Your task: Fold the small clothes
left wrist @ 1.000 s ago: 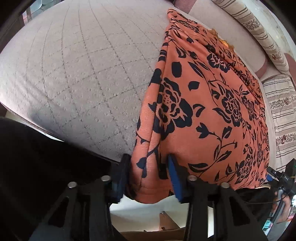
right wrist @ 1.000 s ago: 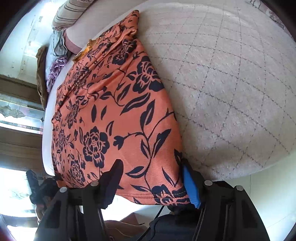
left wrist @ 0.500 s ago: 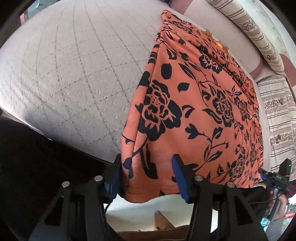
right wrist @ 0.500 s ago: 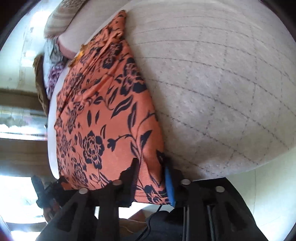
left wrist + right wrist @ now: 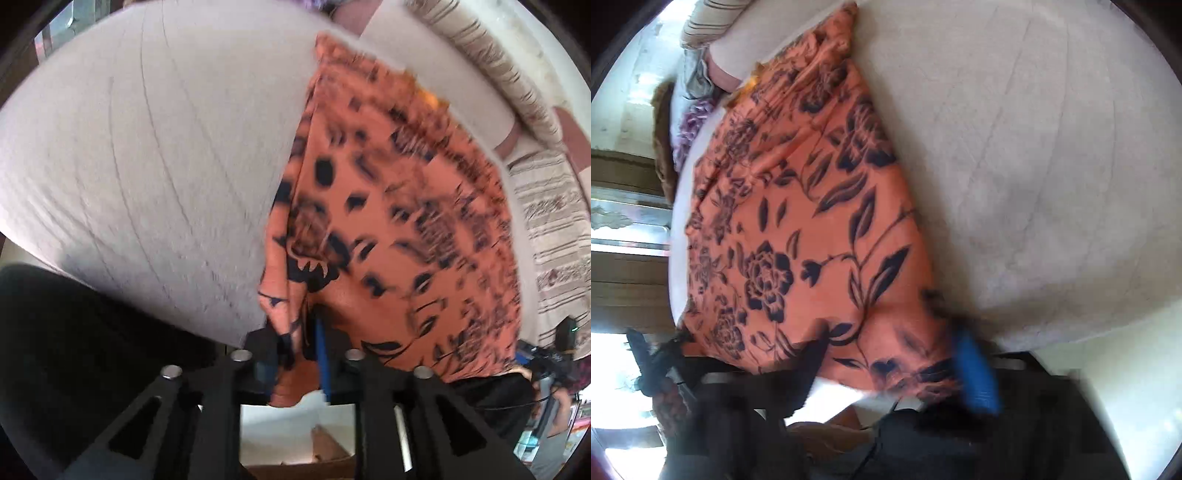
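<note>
An orange garment with a black flower print (image 5: 388, 229) lies spread on the bed, its near hem hanging over the bed's edge. In the left wrist view my left gripper (image 5: 297, 343) is at the hem's left corner. Its jaws are closing, and bunched cloth is pinched between them. The same garment (image 5: 798, 221) fills the left half of the right wrist view. My right gripper (image 5: 892, 354) is at the hem's right corner with its jaws opening. The fingers (image 5: 975, 365) stand wide apart, and the hem lies loose between them. Both views are blurred.
A pale quilted bed cover (image 5: 147, 147) (image 5: 1034, 147) lies under the garment. Striped pillows (image 5: 546, 206) are at the bed's head, with a purple cloth (image 5: 689, 133) near them. White floor shows below the bed's edge.
The left jaws widened, then drew in and pinched the hem's corner into a bunch. The right jaws closed on the hem half a second ago and now stand wide apart.
</note>
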Action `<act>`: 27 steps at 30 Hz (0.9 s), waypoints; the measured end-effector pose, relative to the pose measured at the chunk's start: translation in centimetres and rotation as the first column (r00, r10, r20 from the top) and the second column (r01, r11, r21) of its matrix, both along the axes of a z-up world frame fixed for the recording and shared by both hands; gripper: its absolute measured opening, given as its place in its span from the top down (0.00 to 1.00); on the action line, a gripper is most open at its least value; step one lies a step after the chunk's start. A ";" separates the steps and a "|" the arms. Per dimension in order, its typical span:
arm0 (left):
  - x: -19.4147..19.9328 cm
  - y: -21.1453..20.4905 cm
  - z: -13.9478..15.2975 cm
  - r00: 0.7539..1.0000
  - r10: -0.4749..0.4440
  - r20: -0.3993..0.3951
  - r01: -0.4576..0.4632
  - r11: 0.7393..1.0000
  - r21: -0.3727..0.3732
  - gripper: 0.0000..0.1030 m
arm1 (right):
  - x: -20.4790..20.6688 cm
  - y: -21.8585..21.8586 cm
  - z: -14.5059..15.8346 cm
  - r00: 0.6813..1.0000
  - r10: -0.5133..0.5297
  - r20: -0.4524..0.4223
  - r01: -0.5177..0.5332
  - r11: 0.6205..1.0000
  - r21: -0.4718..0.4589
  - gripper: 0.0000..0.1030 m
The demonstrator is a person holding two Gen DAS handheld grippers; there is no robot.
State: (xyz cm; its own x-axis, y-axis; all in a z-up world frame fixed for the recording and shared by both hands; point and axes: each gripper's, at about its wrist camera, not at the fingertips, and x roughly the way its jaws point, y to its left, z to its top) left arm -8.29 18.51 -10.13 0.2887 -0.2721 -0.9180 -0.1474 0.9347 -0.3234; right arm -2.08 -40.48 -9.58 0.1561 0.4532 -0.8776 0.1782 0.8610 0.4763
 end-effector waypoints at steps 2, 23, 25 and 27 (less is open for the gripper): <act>-0.1 -0.3 0.0 1.000 0.005 0.017 -0.005 1.000 0.002 0.79 | 0.1 0.7 0.3 0.999 0.037 0.006 -0.037 0.998 -0.044 0.22; 1.5 1.7 0.6 0.998 0.022 -0.066 -0.025 0.998 -0.055 0.94 | 1.6 -0.3 2.1 0.995 -0.084 0.059 0.076 0.990 0.116 0.92; 2.3 1.3 0.8 0.997 0.008 -0.077 -0.012 0.999 -0.049 0.94 | 2.1 0.1 0.0 0.997 -0.071 -0.015 0.073 0.991 0.113 0.92; 3.5 1.0 3.8 1.000 -0.011 0.011 0.012 0.998 -0.067 0.94 | 2.6 0.4 0.0 0.997 -0.080 -0.014 0.081 0.987 0.135 0.92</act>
